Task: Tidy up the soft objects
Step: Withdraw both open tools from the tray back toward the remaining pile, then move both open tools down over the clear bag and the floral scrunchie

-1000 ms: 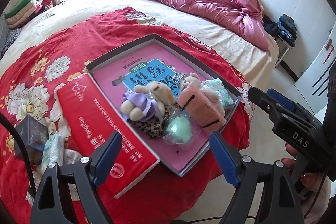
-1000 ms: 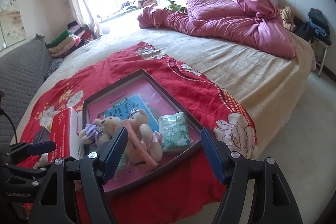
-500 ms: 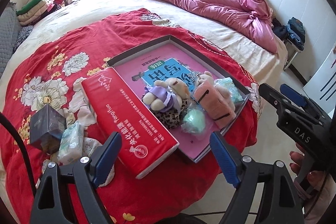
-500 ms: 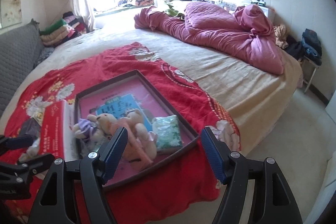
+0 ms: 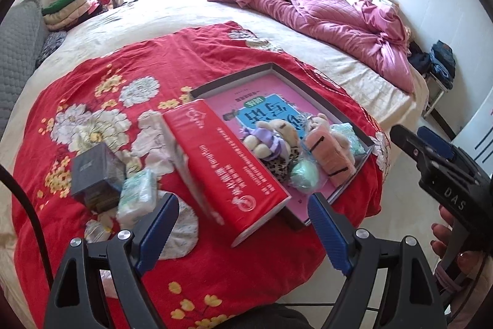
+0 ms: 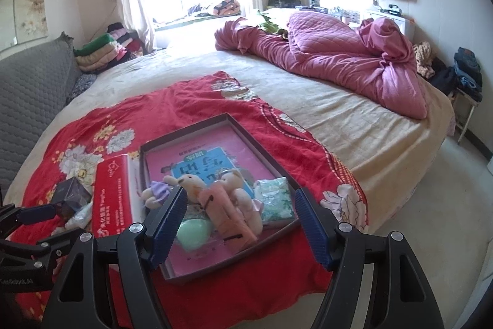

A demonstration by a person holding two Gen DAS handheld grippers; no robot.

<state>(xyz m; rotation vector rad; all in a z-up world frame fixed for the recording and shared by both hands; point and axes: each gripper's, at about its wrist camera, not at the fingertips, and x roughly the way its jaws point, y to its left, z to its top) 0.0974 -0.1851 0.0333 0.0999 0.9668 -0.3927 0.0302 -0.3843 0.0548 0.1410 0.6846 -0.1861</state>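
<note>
A dark shallow box tray [image 5: 277, 67] [image 6: 185, 132] lies on the red floral cloth [image 5: 123, 76] on the bed. In it lie a pink book [image 5: 271, 100], two small plush bears [image 5: 274, 134] [image 6: 191, 184], a peach soft case [image 5: 329, 156] [image 6: 228, 215], a green soft ball [image 5: 305, 174] [image 6: 194, 232] and a tissue pack [image 5: 348, 134] [image 6: 274, 199]. My left gripper [image 5: 243, 233] is open and empty, above the cloth's near edge. My right gripper [image 6: 240, 227] is open and empty, in front of the tray; it also shows at the right of the left wrist view [image 5: 431, 150].
A red box [image 5: 228, 168] [image 6: 112, 199] leans on the tray's left rim. Left of it lie a dark cube box [image 5: 92, 171], a tissue pack [image 5: 135, 199] and a white cloth [image 5: 178, 233]. A pink quilt [image 6: 339, 57] is bunched at the bed's far side.
Both grippers have pulled back and up from the tray, so more of the bed and cloth shows. The left view has swung left. Nothing was picked up.
</note>
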